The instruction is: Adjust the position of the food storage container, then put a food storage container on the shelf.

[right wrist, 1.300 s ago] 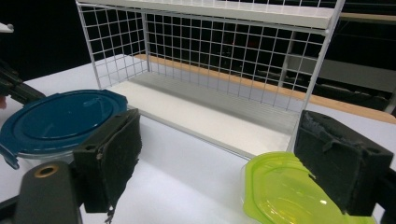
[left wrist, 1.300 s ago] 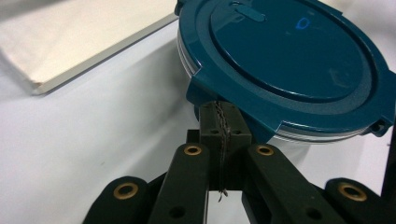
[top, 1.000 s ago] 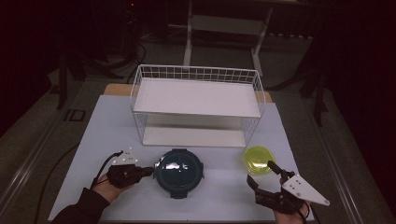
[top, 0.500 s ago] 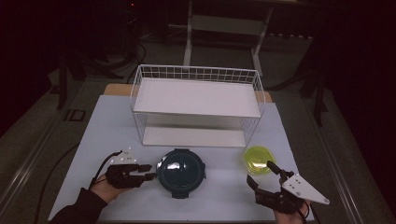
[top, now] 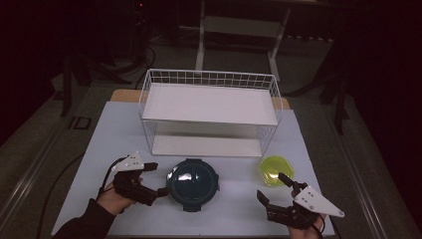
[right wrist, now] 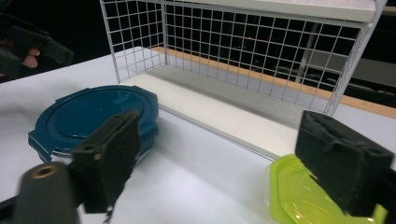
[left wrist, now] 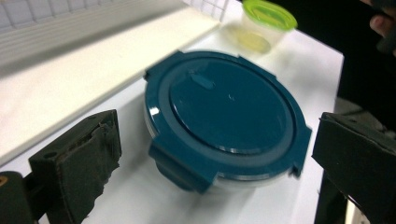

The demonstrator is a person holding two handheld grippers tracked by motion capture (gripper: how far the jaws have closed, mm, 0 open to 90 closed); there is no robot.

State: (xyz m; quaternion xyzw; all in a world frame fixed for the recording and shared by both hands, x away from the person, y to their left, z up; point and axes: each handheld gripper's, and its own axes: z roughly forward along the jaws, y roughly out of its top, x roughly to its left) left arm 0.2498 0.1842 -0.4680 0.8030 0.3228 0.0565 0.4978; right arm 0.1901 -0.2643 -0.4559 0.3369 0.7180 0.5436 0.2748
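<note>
A round container with a dark blue clip-on lid (top: pixel 193 183) sits on the white table near its front edge, seen close up as the blue-lidded container (left wrist: pixel 224 116) and blue-lidded container (right wrist: pixel 88 116). My left gripper (top: pixel 157 179) hovers just left of it. Its jaws have just been opening and now stand wide, touching nothing. In its own view the left gripper (left wrist: pixel 217 144) frames the lid from slightly above. A small container with a yellow-green lid (top: pixel 275 170) stands to the right. My right gripper (top: pixel 271 186) is open just in front of it, and the right gripper (right wrist: pixel 229 154) has the green lid (right wrist: pixel 299 196) by its right jaw.
A white wire rack (top: pixel 209 104) with a lower and an upper shelf stands behind both containers, its open side facing me. The table (top: pixel 114 129) has bare surface left of the rack. Dark floor and stand legs lie beyond.
The left gripper's jaws went from shut at the blue container's left edge to wide open, and the hand lifted a little off it. The right gripper has stayed still.
</note>
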